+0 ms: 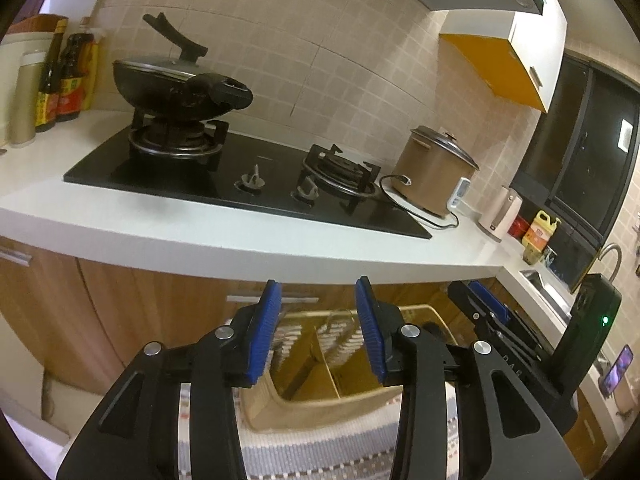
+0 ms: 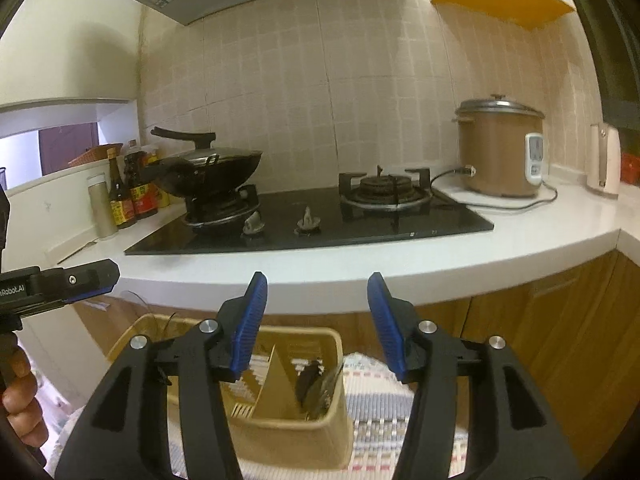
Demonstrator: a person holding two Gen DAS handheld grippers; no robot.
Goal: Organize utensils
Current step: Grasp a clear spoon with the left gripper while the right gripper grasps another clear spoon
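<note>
A beige utensil basket (image 1: 272,408) with dividers stands low in front of the cabinets on a striped mat (image 1: 320,452). My left gripper (image 1: 318,292) hovers above it, open, nothing between its blue pads. My right gripper (image 2: 318,284) is open and empty too, over the same basket (image 2: 288,428). A dark utensil (image 2: 308,380) leans in the basket's right compartment. A thin utensil (image 2: 76,252) lies on the white counter left of the hob. Each gripper shows in the other's view: the right gripper (image 1: 484,304), and the left gripper (image 2: 80,280) with a hand (image 2: 20,396) on its grip.
Above the basket runs a white counter (image 1: 200,240) with a black gas hob (image 1: 240,176). A lidded wok (image 1: 176,84) sits on the left burner. Sauce bottles (image 1: 60,80) stand at the left, a brown rice cooker (image 1: 436,168), kettle (image 1: 500,212) and sink (image 1: 540,280) to the right. Wooden cabinet doors (image 2: 560,340) lie behind.
</note>
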